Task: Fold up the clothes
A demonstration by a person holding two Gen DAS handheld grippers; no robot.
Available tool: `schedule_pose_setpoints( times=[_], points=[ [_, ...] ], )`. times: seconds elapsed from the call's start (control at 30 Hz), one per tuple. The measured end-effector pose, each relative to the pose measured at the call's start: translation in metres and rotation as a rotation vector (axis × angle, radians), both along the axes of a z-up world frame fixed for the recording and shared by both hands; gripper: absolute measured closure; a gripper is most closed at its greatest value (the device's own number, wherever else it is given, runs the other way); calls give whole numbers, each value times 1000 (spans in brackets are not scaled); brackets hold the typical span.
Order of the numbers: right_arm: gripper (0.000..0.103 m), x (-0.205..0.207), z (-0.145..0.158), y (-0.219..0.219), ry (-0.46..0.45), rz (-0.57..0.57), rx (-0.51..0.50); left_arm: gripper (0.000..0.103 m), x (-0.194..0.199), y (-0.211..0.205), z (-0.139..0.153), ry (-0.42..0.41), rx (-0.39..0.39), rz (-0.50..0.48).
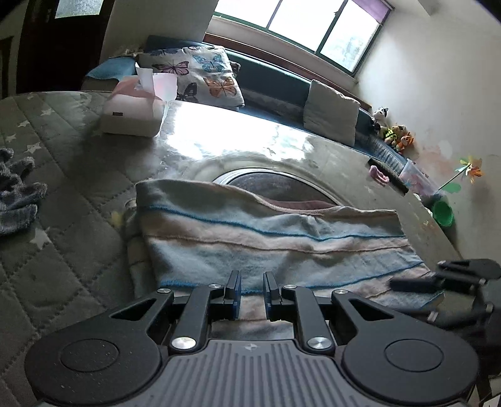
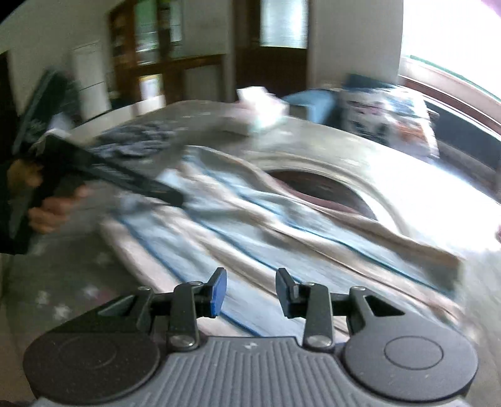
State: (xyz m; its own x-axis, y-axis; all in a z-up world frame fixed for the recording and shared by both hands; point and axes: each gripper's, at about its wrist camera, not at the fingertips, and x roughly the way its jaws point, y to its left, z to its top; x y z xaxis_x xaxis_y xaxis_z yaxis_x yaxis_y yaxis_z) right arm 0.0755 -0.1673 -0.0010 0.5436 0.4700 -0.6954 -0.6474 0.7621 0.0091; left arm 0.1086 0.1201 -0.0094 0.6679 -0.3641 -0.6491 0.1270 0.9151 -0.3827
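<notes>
The striped cloth (image 1: 275,241) lay spread on the table (image 1: 360,156), doubled over at least once judging by the layered edge along its far side, with its near hem toward the person and its left part over the quilted star-print cover (image 1: 62,175). Its long axis ran left to right across the left wrist view, and the blue stripes followed that same line, so the short side pointed away toward the window (image 1: 300,18). Laid that way, both near corners fell within reach of the two tools, which probably explains their posts. The left gripper (image 1: 250,292) stood low at the middle of the near hem, jaws a narrow gap apart with nothing between them. The right gripper (image 2: 250,291), in a blurred view, hung above the cloth with jaws parted wider, also empty. Farther out sat a tissue box (image 1: 131,115), a grey-blue fuzzy garment (image 1: 15,194) at the left, and a butterfly cushion (image 1: 203,75).
</notes>
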Motion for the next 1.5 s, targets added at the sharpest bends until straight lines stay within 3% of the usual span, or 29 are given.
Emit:
schedule_pose_setpoints(
  times=[0.23, 0.4, 0.63, 0.87, 1.1, 1.4, 1.43, 1.5],
  points=[
    [69, -9, -8, -96, 20, -233, 15, 87, -6, -5, -7, -1, 22, 5],
    [70, -17, -14, -130, 40, -287, -3, 87, -6, -7, -6, 0, 35, 8],
    [70, 1, -2, -126, 9, -277, 53, 87, 1, -9, 4, -25, 48, 6],
    [73, 30, -15, -127, 65, -312, 74, 87, 13, 5, -1, 1, 38, 33],
    [72, 62, -4, -121, 20, -337, 107, 87, 35, 9, 12, -41, 36, 62],
    [73, 111, -19, -120, 31, -403, 102, 87, 68, 20, -2, -12, 50, 91],
    [73, 113, -22, -121, 34, -409, 98, 93, 69, 23, -5, -4, 44, 99],
    [73, 113, -22, -121, 33, -410, 98, 93, 71, 28, -8, 5, 31, 110]
  ],
)
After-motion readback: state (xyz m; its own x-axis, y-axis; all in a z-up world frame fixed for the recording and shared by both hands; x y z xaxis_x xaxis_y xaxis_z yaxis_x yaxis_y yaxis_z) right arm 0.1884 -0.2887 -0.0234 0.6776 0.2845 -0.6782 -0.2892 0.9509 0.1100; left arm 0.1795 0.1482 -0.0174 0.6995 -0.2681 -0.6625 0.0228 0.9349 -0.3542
